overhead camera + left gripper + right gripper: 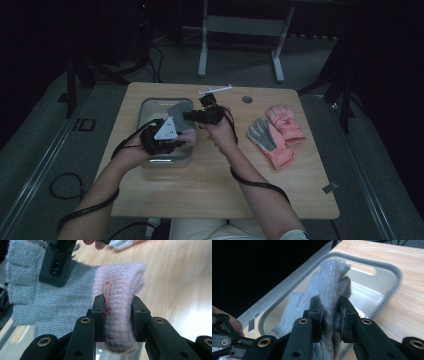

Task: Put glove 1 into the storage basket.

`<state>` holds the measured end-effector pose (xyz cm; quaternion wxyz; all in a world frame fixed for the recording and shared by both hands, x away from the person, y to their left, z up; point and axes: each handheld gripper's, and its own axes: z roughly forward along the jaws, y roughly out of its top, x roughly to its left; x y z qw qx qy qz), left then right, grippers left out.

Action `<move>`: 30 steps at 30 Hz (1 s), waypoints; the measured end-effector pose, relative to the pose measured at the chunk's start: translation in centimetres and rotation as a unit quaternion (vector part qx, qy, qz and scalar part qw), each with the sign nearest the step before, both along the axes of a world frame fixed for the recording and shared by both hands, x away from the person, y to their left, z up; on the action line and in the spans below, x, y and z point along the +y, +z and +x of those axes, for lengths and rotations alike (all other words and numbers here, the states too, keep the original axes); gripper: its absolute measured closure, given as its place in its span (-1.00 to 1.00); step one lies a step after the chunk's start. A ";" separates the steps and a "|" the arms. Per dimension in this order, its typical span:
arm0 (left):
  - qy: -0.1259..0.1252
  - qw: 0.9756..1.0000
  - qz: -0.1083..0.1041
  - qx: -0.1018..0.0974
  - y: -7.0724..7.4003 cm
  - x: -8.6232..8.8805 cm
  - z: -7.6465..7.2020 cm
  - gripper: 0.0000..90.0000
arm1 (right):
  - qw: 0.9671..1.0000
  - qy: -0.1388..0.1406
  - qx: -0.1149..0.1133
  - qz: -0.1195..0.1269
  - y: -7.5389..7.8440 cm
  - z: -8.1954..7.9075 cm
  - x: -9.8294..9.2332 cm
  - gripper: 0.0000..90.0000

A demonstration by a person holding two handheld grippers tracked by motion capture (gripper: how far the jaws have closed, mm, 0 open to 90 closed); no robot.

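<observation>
A knit glove [177,111], grey with a pale pink cuff, hangs stretched between my two grippers above a clear bin [150,106]. My left gripper [183,138] is shut on the pink cuff [117,285], which bulges between its jaws beside a small tag. My right gripper [187,115] is shut on the grey finger end [333,277]. One of its fingers [55,263] shows pressed on the grey knit [55,302]. In the right gripper view the bin [392,270] lies directly below the glove.
A pair of pink gloves with grey palms [276,132] lies on the right half of the wooden table [220,185]. A round grommet [247,99] sits near the far edge. Dark floor and a desk frame lie beyond.
</observation>
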<state>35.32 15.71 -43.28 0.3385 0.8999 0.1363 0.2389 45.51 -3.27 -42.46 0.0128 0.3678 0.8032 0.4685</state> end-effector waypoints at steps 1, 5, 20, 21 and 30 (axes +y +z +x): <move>0.002 1.000 0.002 0.004 -0.2 0.5 0.1 0.54 | 1.000 0.002 -0.004 -0.003 -0.3 0.0 0.6 0.67; -0.001 0.999 0.028 0.018 -1.2 2.1 0.8 0.54 | 1.000 0.006 0.003 -0.011 -1.7 0.5 2.7 0.67; 0.001 0.994 0.081 0.071 -3.8 2.5 4.8 0.53 | 0.998 -0.023 0.046 -0.031 -5.6 3.5 5.0 0.66; 0.005 0.994 0.084 0.075 -4.0 2.4 5.0 0.53 | 0.998 -0.024 0.048 -0.035 -5.8 3.6 5.1 0.66; -0.001 0.990 0.104 0.098 -5.2 1.5 6.0 0.53 | 0.996 -0.022 0.040 -0.073 -6.3 4.1 5.9 0.59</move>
